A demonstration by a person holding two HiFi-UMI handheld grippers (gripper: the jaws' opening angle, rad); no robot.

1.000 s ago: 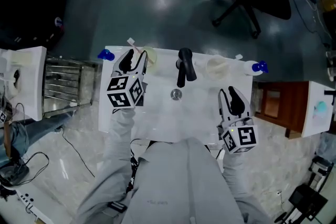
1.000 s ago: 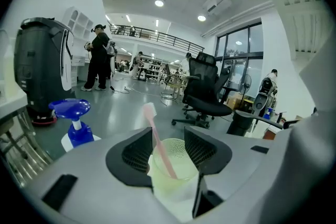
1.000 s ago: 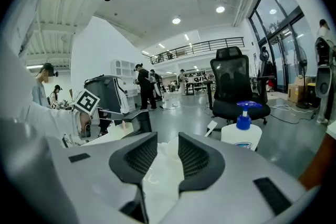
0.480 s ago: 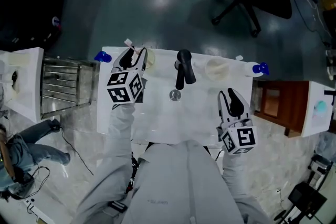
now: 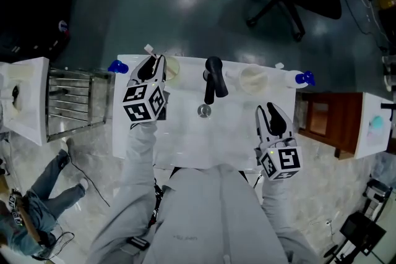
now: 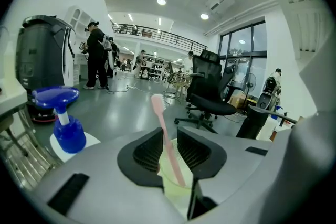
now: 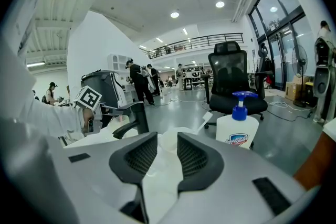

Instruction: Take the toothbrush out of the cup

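Where the pale green cup [image 6: 175,187] stands at eleven o'clock on the white worktop [image 5: 179,139], we see the pink toothbrush [image 6: 161,118] leaning inside it, with its handle between the jaws of the left claw [image 6: 168,138]. These jaws have just been closing and stand narrowly spread, not yet pinching. The right claw [image 7: 167,142], at four o'clock, is half spread and empty.

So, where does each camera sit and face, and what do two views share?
Head view: on the head, down at the sink; sleeves, left gripper, right gripper.
Left gripper view: along its jaws, just closing round the toothbrush in the cup.
Right gripper view: along its open jaws at the soap bottle.
Head and right share: faucet.
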